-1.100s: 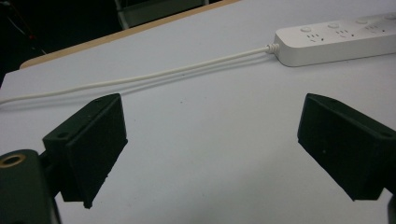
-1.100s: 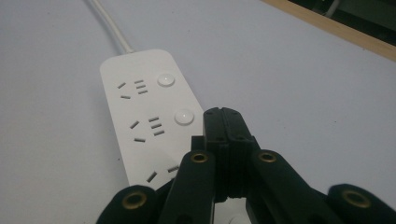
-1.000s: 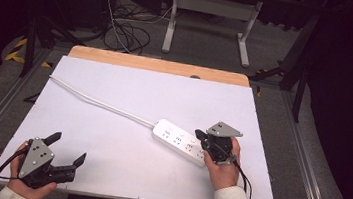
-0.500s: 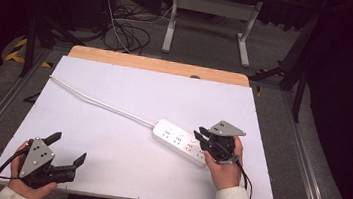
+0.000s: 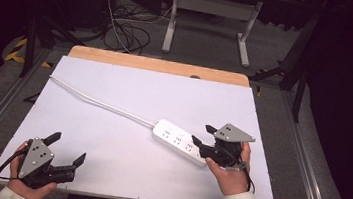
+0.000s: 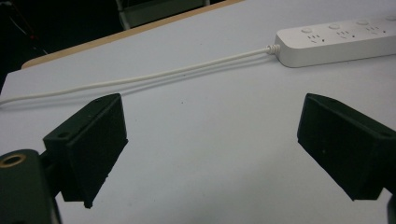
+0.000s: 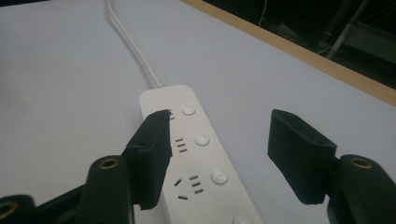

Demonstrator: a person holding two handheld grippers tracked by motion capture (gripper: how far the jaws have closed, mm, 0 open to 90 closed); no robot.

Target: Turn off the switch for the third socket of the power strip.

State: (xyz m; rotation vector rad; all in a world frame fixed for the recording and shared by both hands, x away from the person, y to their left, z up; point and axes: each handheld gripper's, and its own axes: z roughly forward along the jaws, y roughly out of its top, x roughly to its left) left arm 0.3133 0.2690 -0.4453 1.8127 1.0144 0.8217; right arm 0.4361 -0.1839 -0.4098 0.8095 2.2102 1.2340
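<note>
1. Right gripper (image 5: 202, 135) has just been opening; its jaws stand apart over the white plastic power strip (image 5: 180, 141), pressing nothing.
2. Left gripper (image 5: 66, 149) gapes empty at the near-left corner of the table.
3. The power strip lies mid-right on the white tabletop (image 5: 130, 89); probably rigid, light, slick (grip across its narrow sides), trailing a limp white cord (image 5: 98, 102).

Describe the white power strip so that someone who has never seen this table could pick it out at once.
Start at the white table with the wooden strip along its far edge. On its right half, just ahead of the right tongs, whose jaws have just been opening and stand apart over it, lies the power strip. It is a long white bar with round buttons beside its sockets, and a white cord trails away to the far left.
</note>
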